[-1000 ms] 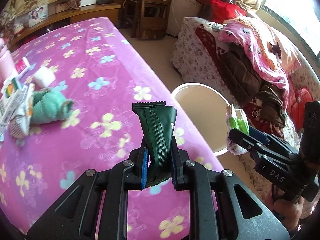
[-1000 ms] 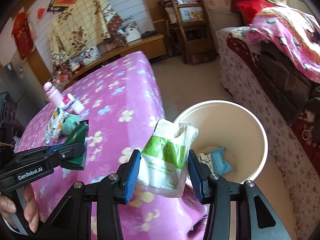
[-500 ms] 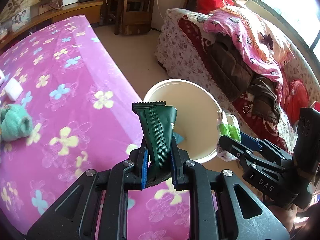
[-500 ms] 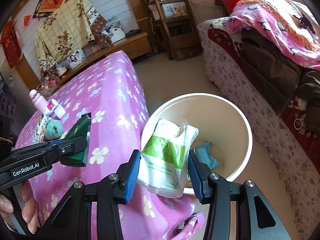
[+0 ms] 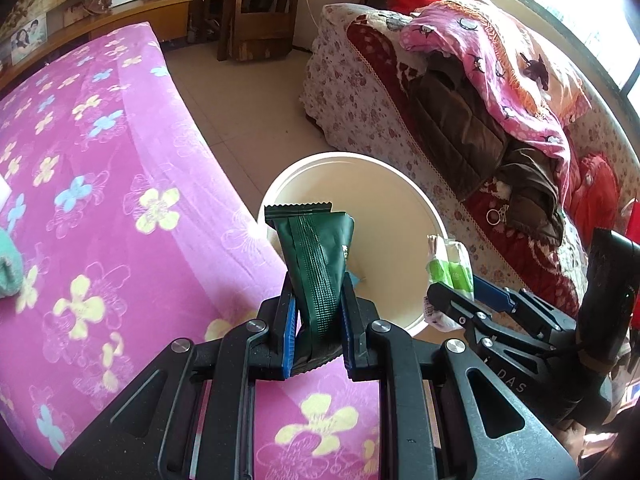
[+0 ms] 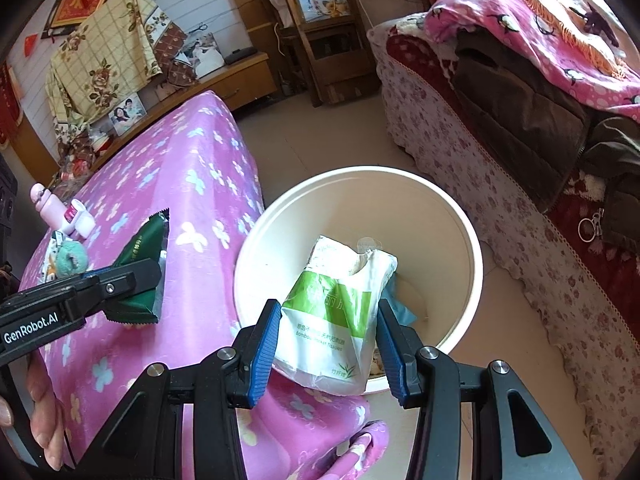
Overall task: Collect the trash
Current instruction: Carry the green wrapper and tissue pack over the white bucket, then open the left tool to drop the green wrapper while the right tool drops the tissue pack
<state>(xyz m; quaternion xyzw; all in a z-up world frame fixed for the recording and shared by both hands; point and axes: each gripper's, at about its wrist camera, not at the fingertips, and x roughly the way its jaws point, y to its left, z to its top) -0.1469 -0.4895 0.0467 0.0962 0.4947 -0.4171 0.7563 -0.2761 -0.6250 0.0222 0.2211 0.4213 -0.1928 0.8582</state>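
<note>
So the left gripper (image 5: pixel 316 312) has its fingers clamped tight on a dark green wrapper (image 5: pixel 318 256), held up over the edge of the counter (image 5: pixel 120 200) with its pink flowery cloth, just left of the cream bucket (image 6: pixel 460 216) on the floor. The right gripper (image 6: pixel 326 344) is pinching a white and green tissue pack (image 6: pixel 336 312) right over the bucket's near rim. Some blue trash (image 6: pixel 402 308) is already lying in the bottom.

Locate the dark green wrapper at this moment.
The dark green wrapper is clamped upright in the left tool, over the pink tablecloth's edge, just left of the white bucket.
</note>
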